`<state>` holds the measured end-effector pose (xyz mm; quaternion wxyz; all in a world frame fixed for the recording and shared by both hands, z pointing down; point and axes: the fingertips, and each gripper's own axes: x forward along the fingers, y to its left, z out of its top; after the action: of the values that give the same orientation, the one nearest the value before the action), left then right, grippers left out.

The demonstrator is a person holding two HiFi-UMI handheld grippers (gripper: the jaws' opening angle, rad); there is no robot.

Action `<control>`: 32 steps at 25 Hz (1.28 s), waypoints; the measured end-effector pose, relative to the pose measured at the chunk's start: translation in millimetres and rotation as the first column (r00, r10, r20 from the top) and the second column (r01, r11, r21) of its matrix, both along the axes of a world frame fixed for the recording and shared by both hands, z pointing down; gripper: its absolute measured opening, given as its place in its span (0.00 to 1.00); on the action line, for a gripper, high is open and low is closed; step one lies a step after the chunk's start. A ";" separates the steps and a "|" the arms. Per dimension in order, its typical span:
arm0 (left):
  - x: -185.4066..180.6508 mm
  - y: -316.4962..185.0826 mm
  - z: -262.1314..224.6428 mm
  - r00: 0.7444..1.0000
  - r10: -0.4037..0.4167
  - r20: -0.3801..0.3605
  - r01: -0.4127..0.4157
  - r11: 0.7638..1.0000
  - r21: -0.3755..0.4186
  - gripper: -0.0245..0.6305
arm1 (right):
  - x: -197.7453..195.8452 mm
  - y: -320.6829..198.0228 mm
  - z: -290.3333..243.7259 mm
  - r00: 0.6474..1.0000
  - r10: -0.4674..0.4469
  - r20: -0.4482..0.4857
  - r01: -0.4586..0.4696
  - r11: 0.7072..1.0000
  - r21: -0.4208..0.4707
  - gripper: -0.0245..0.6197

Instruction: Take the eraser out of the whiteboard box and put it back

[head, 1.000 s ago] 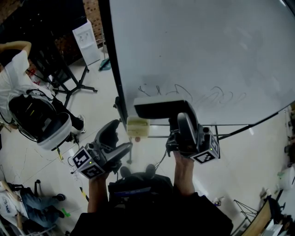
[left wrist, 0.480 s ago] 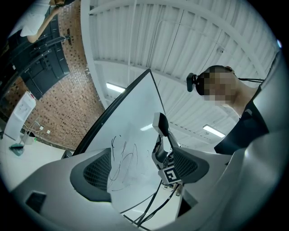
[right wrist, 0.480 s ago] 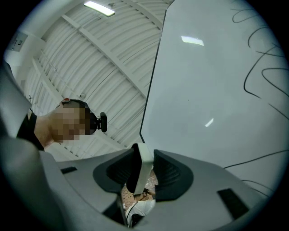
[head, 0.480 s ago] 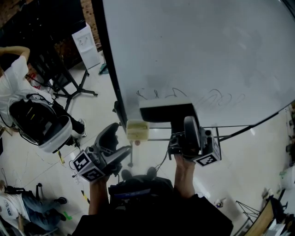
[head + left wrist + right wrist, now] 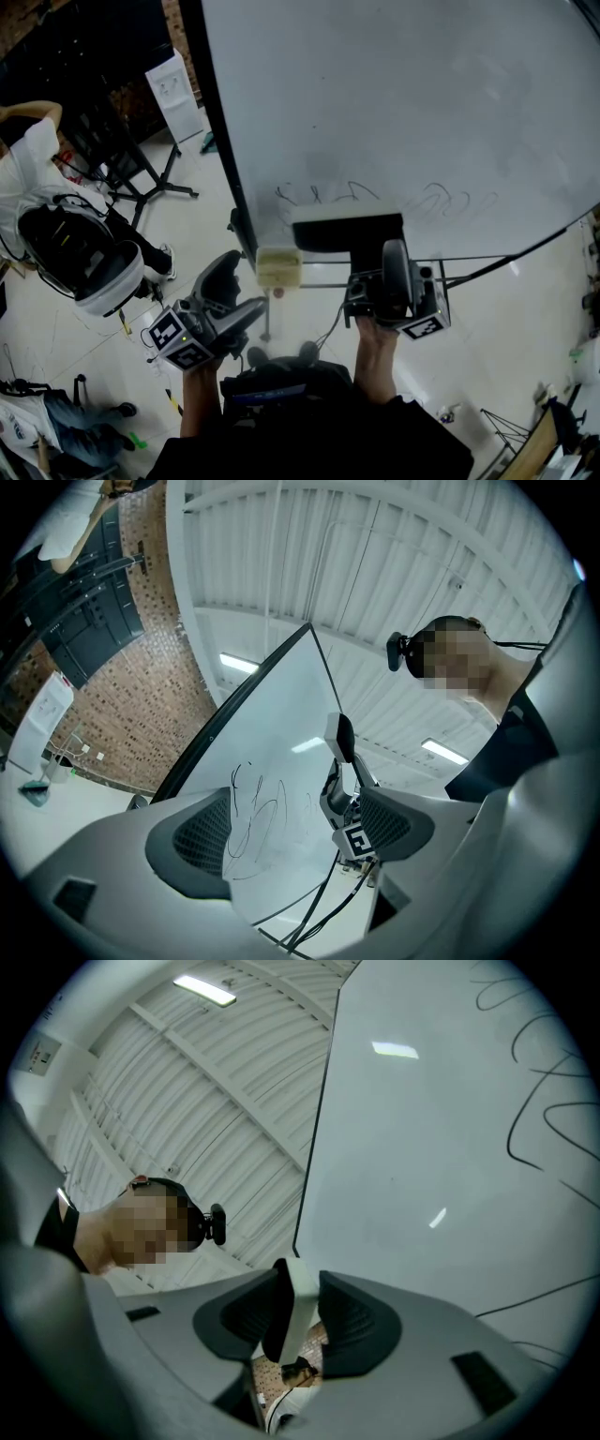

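Note:
The eraser (image 5: 345, 231), a long black block with a white top, is pinched in my right gripper (image 5: 375, 255) and held flat against the lower part of the whiteboard (image 5: 403, 103), just under black scribbles (image 5: 323, 192). In the right gripper view the eraser (image 5: 292, 1309) stands edge-on between the shut jaws of the right gripper (image 5: 296, 1303). The pale yellow whiteboard box (image 5: 279, 266) hangs at the board's bottom edge, left of the eraser. My left gripper (image 5: 246, 287) waits open and empty below the box. From the left gripper (image 5: 298, 829) the eraser (image 5: 343, 741) shows ahead.
A person in a white shirt (image 5: 26, 155) sits at the far left beside a dark backpack (image 5: 70, 246). A white cabinet (image 5: 174, 92) and black stand legs (image 5: 150, 178) are behind the board's left edge. The board's stand rails (image 5: 469, 267) run below it.
My right gripper has lifted the eraser slightly up the board, closer to the scribbles. The left gripper has stayed where it was.

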<state>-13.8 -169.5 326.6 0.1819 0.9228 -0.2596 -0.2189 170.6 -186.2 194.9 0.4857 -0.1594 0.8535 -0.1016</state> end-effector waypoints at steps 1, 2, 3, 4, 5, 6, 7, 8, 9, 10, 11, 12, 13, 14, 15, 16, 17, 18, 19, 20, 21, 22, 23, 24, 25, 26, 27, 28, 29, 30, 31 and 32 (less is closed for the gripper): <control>0.4 -1.6 -2.6 1.000 -0.010 0.001 0.010 1.000 0.008 0.69 | 0.2 0.1 -0.3 1.000 -0.001 0.002 0.001 1.000 0.001 0.28; 0.8 -2.9 -4.8 1.000 -0.018 0.002 0.018 1.000 0.014 0.69 | 0.4 0.2 -0.4 1.000 -0.002 0.003 0.002 1.000 0.002 0.28; 0.9 -3.3 -5.6 1.000 -0.022 0.003 0.022 1.000 0.018 0.69 | 0.6 0.4 -0.6 1.000 -0.002 0.003 0.002 1.000 0.003 0.28; 0.8 -2.9 -4.9 1.000 -0.020 0.004 0.020 1.000 0.017 0.69 | 0.6 0.5 -0.8 1.000 -0.002 0.003 0.002 1.000 0.004 0.28; 0.5 -1.7 -2.6 1.000 -0.013 0.005 0.013 1.000 0.012 0.69 | 0.4 0.7 -1.0 1.000 -0.002 0.002 0.002 1.000 0.006 0.28; -0.1 -0.4 0.3 1.000 -0.005 0.005 0.005 1.000 0.004 0.69 | 0.0 0.9 -1.2 1.000 -0.001 0.000 0.001 1.000 0.007 0.28; -0.6 0.2 2.0 1.000 -0.001 0.002 0.001 1.000 -0.001 0.69 | -0.3 1.0 -1.0 1.000 0.000 -0.002 0.000 1.000 0.008 0.28; -0.8 -0.4 1.7 1.000 -0.005 0.000 0.005 1.000 -0.002 0.69 | -0.5 1.0 -0.3 1.000 0.001 -0.005 -0.001 1.000 0.008 0.28; -0.9 -1.4 0.3 1.000 -0.011 -0.002 0.011 1.000 0.001 0.69 | -0.8 0.8 0.5 1.000 0.002 -0.007 -0.002 1.000 0.006 0.28; -0.9 -2.2 -1.0 1.000 -0.018 -0.003 0.018 1.000 0.004 0.69 | -1.0 0.6 1.2 1.000 0.002 -0.008 -0.002 1.000 0.004 0.28; -1.0 -3.0 -2.4 1.000 -0.023 -0.002 0.023 1.000 0.008 0.69 | -1.3 0.4 1.7 1.000 0.004 -0.010 -0.004 1.000 0.003 0.28; -1.1 -3.5 -3.4 1.000 -0.028 -0.001 0.028 1.000 0.011 0.69 | -1.6 0.3 2.0 1.000 0.005 -0.013 -0.005 1.000 0.002 0.28; -1.3 -3.5 -3.7 1.000 -0.029 -0.002 0.029 1.000 0.012 0.69 | -2.0 0.3 2.4 1.000 0.007 -0.016 -0.007 1.000 0.002 0.28; -1.7 -2.9 -3.2 1.000 -0.027 -0.004 0.027 1.000 0.012 0.69 | -2.6 0.4 2.8 1.000 0.009 -0.020 -0.009 1.000 0.001 0.28; -2.2 -1.8 -2.0 1.000 -0.021 -0.009 0.021 1.000 0.009 0.69 | -3.1 0.4 3.2 1.000 0.012 -0.025 -0.012 1.000 0.001 0.28; -2.7 -0.3 -0.2 1.000 -0.013 -0.014 0.014 1.000 0.004 0.69 | -3.7 0.2 3.8 0.999 0.015 -0.030 -0.015 1.000 0.000 0.28; -3.1 1.0 1.5 1.000 -0.008 -0.017 0.008 1.000 0.000 0.69 | -4.5 -0.1 4.3 0.999 0.020 -0.038 -0.020 1.000 -0.001 0.28; -3.2 1.7 2.7 1.000 -0.005 -0.018 0.005 1.000 -0.004 0.69 | -5.5 -0.5 5.0 0.999 0.026 -0.047 -0.026 1.000 -0.001 0.28; -3.5 2.3 3.7 1.000 -0.004 -0.017 0.004 1.000 -0.007 0.69 | -6.8 -1.0 5.7 0.998 0.033 -0.057 -0.033 0.999 -0.001 0.28; -3.9 2.8 4.4 1.000 -0.004 -0.015 0.003 1.000 -0.009 0.69 | -8.3 -1.3 6.5 0.997 0.039 -0.068 -0.039 0.999 -0.002 0.28; -4.4 3.3 4.6 1.000 -0.004 -0.014 0.004 1.000 -0.009 0.69 | -9.9 -1.5 7.4 0.996 0.044 -0.079 -0.044 0.999 -0.002 0.28; -4.9 4.0 4.6 1.000 -0.005 -0.014 0.005 1.000 -0.009 0.69 | -11.4 -1.7 8.8 0.995 0.048 -0.090 -0.048 0.999 -0.004 0.28; -5.3 4.6 4.8 1.000 -0.006 -0.014 0.006 1.000 -0.011 0.69 | -12.7 -2.1 11.5 0.994 0.050 -0.100 -0.051 0.999 -0.008 0.28; -5.7 5.1 5.2 1.000 -0.007 -0.014 0.007 1.000 -0.015 0.69 | -13.6 -2.8 16.2 0.993 0.048 -0.108 -0.050 0.999 -0.017 0.28; -6.2 5.6 5.6 1.000 -0.008 -0.015 0.008 1.000 -0.021 0.69 | -14.5 -3.7 22.0 0.992 0.043 -0.116 -0.047 0.999 -0.028 0.28; -6.8 5.9 5.9 1.000 -0.010 -0.018 0.009 1.000 -0.026 0.69 | -16.1 -4.5 26.8 0.991 0.040 -0.127 -0.045 0.998 -0.038 0.28; -7.5 6.1 6.1 1.000 -0.012 -0.020 0.011 1.000 -0.026 0.69 | -18.4 -5.1 29.8 0.989 0.041 -0.141 -0.047 0.998 -0.042 0.27; -8.3 6.4 6.0 1.000 -0.014 -0.023 0.013 1.000 -0.024 0.69 | -21.2 -5.8 31.7 0.986 0.045 -0.158 -0.052 0.998 -0.044 0.27; -8.9 6.6 6.0 1.000 -0.016 -0.024 0.015 1.000 -0.023 0.69 | -24.1 -6.5 33.3 0.983 0.050 -0.177 -0.058 0.997 -0.045 0.28; -9.3 7.0 6.3 1.000 -0.017 -0.025 0.017 1.000 -0.025 0.69 | -26.9 -7.3 35.3 0.979 0.054 -0.196 -0.064 0.997 -0.047 0.28; -9.5 7.4 7.0 1.000 -0.019 -0.025 0.018 0.999 -0.030 0.69 | -29.6 -8.3 37.9 0.975 0.057 -0.216 -0.070 0.996 -0.049 0.28; -9.9 7.7 7.8 1.000 -0.020 -0.024 0.019 0.999 -0.033 0.69 | -32.2 -9.4 40.7 0.970 0.059 -0.234 -0.073 0.996 -0.053 0.28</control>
<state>-23.7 -161.8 334.4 0.1981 0.9144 -0.2701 -0.2274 138.4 -195.6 235.6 0.3805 -0.2132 0.8952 -0.0919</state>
